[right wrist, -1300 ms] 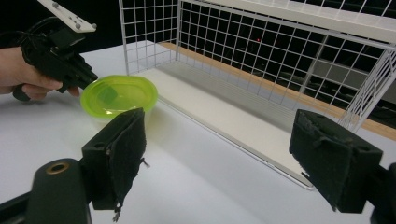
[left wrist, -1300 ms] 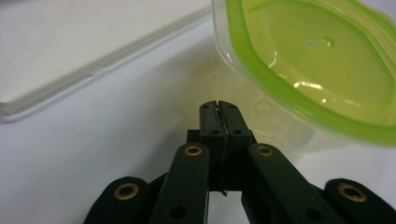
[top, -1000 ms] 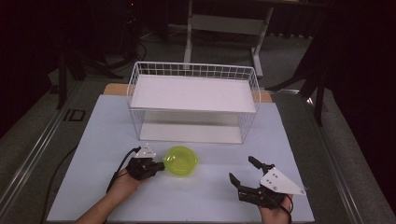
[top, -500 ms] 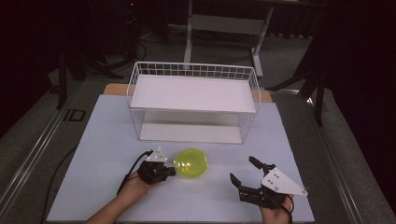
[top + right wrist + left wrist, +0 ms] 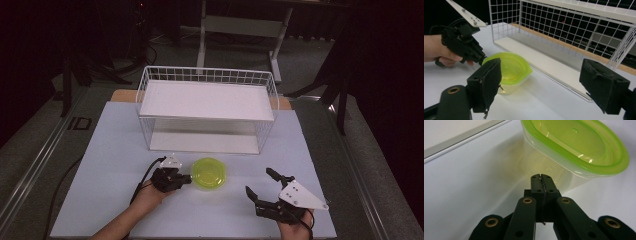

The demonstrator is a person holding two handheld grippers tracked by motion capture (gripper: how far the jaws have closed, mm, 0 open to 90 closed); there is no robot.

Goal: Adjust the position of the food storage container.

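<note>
Clearly, from the high view, 1 lidded container (image 5: pixel 210 173) sits on the white table (image 5: pixel 100 150), just in front of 1 white wire rack (image 5: pixel 207 112) with 2 shelves. The left gripper (image 5: pixel 186 178) lies at the container's left side, its tips at or touching the wall, while the right gripper (image 5: pixel 260 184) rests well apart to the right. That makes 2 grippers and 1 container.

Next, the left gripper view shows the left gripper's (image 5: pixel 541 178) jaws pressed fully together with nothing between them, their joined tip right against the clear lower wall of the container (image 5: pixel 574 147). The tub is thin translucent plastic under a lime-green lid and looks empty, so it is probably light, slightly flexible and smooth enough to slide when nudged. The lid's protruding rim looks like the best place to pinch it; squeezing the bare wall might dent it.

Finally, the right gripper view shows the right gripper's (image 5: pixel 549 82) jaws spread wide and holding nothing, with the container (image 5: pixel 507 71) beyond the left pad (image 5: pixel 487 82) and the rack (image 5: pixel 574 30) behind.
</note>
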